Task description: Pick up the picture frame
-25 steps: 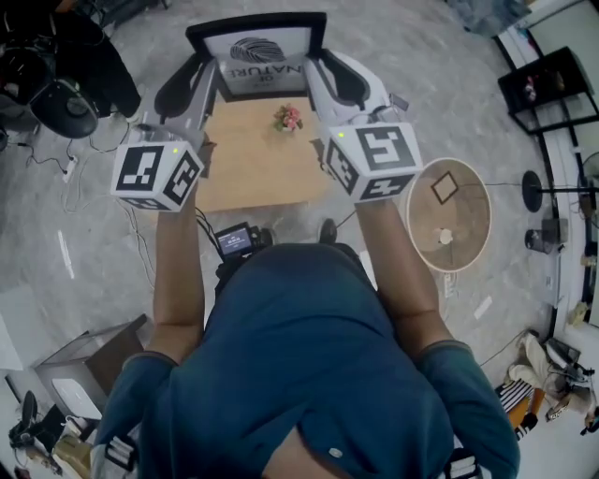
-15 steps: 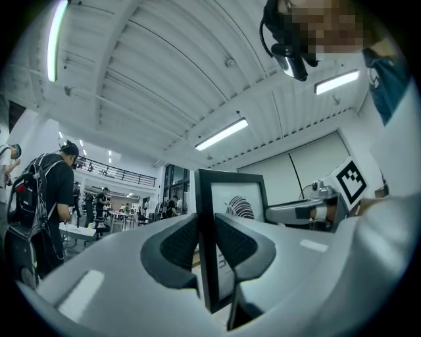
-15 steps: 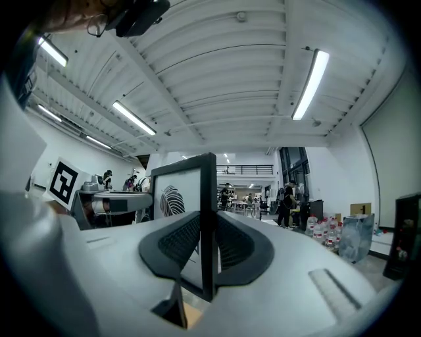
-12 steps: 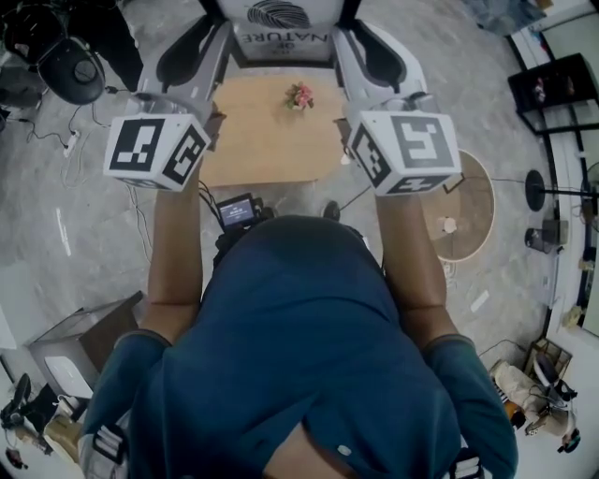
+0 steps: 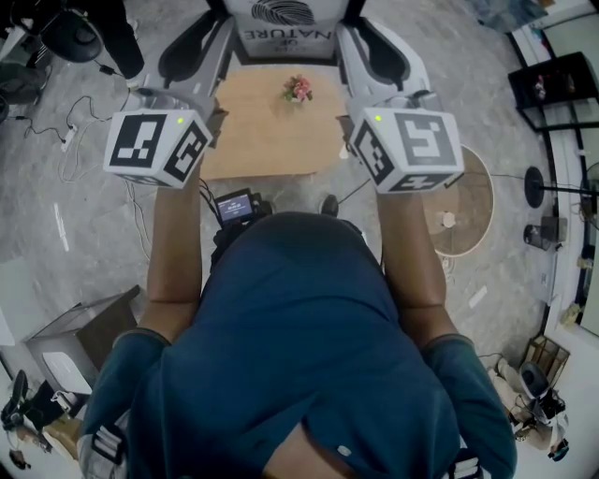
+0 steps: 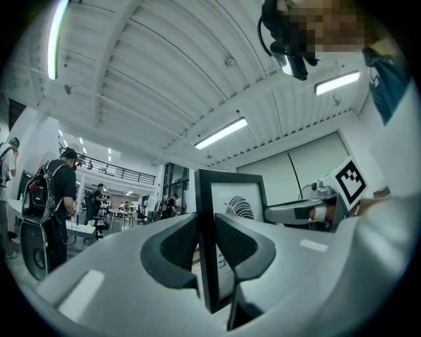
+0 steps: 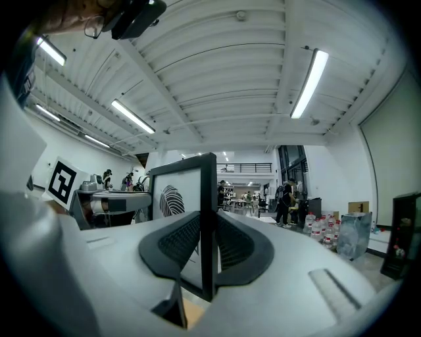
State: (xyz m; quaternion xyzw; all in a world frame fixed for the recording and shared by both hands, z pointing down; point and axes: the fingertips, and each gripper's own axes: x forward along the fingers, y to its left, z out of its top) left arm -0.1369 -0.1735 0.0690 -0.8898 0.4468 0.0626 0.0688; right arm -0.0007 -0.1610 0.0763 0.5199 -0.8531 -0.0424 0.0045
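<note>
Up since a sec ago: both grippers and the picture frame [image 5: 281, 26] sit higher in head view. The frame's top edge showed whole then; now the view's upper border cuts it off.

Left gripper [image 5: 223, 39]: jaws clamped on the frame's left side rail. In the left gripper view both dark ribbed pads [image 6: 177, 243] press the black edge w/ no gap. Right gripper [image 5: 348, 39]: same on the right rail, pads [image 7: 233, 247] flat against it, jaws only as far apart as the rail is thick.

Frame is upright, swirl print facing the person, held btwn the grippers over the far end of the wooden table [image 5: 267, 131]. A small flower pot [image 5: 299, 89] stands on the table near it.

Can't tell from head view if the frame's bottom clears the table. Round side table [image 5: 475, 210] is partly hidden behind the right marker cube [image 5: 409, 150].
</note>
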